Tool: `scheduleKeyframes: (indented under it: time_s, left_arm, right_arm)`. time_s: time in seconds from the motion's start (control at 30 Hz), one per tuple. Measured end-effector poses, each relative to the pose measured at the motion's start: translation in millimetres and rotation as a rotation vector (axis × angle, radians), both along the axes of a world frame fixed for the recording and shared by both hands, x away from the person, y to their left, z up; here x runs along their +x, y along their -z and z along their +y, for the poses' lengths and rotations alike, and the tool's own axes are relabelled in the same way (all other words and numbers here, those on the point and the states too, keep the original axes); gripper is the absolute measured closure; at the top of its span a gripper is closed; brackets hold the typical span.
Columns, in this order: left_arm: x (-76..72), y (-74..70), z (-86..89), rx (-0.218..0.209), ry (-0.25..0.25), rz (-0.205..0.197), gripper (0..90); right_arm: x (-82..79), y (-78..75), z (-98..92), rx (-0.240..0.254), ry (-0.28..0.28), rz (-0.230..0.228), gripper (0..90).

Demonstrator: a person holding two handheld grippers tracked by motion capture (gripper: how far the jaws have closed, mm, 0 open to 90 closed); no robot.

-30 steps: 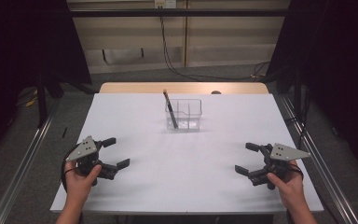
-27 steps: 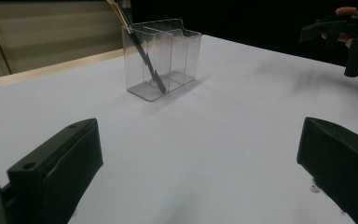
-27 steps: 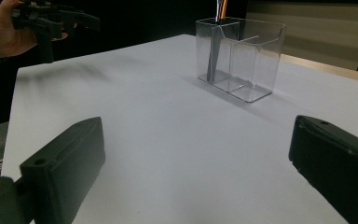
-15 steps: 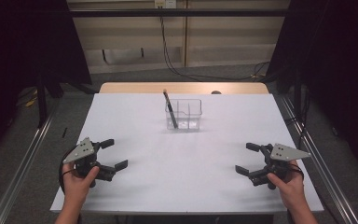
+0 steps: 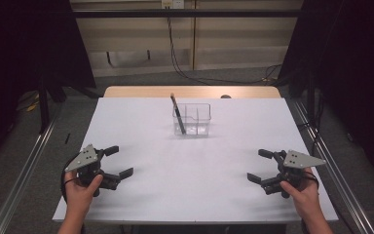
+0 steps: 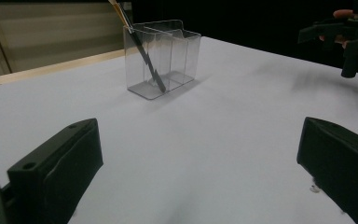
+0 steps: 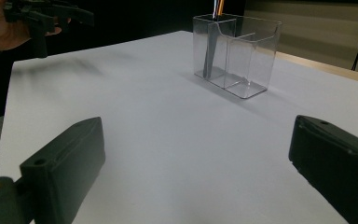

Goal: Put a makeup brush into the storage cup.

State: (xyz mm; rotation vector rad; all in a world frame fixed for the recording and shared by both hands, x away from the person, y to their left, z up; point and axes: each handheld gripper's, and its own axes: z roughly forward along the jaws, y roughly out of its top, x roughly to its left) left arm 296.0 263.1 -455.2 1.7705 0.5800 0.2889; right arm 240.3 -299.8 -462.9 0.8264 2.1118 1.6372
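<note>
- Both claws are idling low at the near edge of the table (image 5: 141, 122); I'm holding the left gripper (image 5: 111, 163) at the near-left corner and the right gripper (image 5: 263, 166) at the near-right corner.
- Left gripper's jaws are standing wide apart with nothing between them; the left gripper view is showing bare white surface in the gap.
- Right gripper's jaws are likewise spread and gripping nothing; bare table between them in the right gripper view.
- Judging progress: nothing is being held or touched, so I'm reading this as either a start or a finished rest pose. Can't tell which.
- What looks settled: the dark pen (image 5: 177, 113) is already standing in the clear container (image 5: 197, 119), leaning, its lower end on the floor of the left compartment, its tip sticking out above the rim.
- The container's other compartment is looking empty.
- If work is left, I'm guessing it is a reach to the pen or container; no other loose item is lying on the table.
- Container is sitting toward the far middle of the table, well apart from both claws, roughly between them and ahead.
- Each gripper view is facing it: container (image 6: 164, 58) ahead-left for the left claw, container (image 7: 235, 53) ahead-right for the right claw.
</note>
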Motion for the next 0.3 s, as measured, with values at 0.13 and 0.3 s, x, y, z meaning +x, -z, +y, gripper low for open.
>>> scheduleKeyframes:
  time_s: [0.13,0.3]
  left_arm:
    - [-1.0,0.3,0.9,0.001,-0.001,0.003,0.0]
    - [-1.9,0.3,0.9,0.0,0.002,0.003,0.0]
  right_arm:
    - [-0.6,0.2,-0.4,-0.006,0.0,-0.004,3.3]
    - [-1.8,1.2,-2.6,-0.014,0.005,-0.003,3.3]
